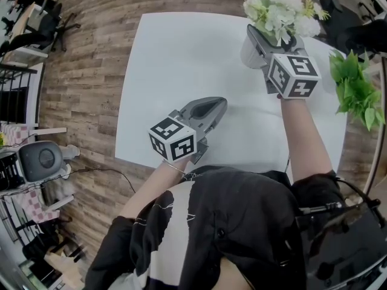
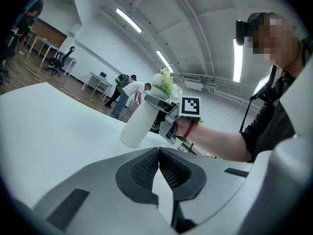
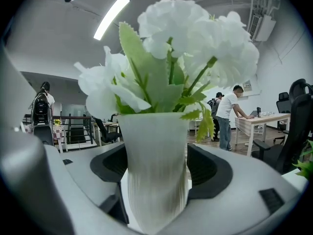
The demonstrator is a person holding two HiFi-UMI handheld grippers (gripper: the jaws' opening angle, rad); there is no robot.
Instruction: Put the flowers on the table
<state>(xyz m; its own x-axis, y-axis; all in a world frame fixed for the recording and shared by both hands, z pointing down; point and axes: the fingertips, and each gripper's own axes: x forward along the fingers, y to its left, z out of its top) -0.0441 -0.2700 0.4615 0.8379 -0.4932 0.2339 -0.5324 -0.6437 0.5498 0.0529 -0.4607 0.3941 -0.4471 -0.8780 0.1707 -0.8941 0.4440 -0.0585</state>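
A white ribbed vase point(image 1: 250, 52) holds a bunch of white flowers point(image 1: 279, 8) with green leaves. It is at the far right of the white table point(image 1: 181, 65). My right gripper point(image 1: 263, 43) is shut on the vase, its pads pressing both sides of the vase body point(image 3: 156, 180) below the flowers point(image 3: 186, 38). In the left gripper view the vase point(image 2: 139, 124) leans, its base close to the tabletop; I cannot tell whether it touches. My left gripper point(image 1: 217, 106) hovers over the table's near middle, shut and empty, its fingertips point(image 2: 151, 161) meeting.
A green leafy plant point(image 1: 357, 89) sits off the table's right edge, close to my right arm. Wooden floor point(image 1: 91, 71) surrounds the table. A grey round device point(image 1: 42, 159) and chairs stand at the left. People point(image 3: 227, 114) stand at desks far behind.
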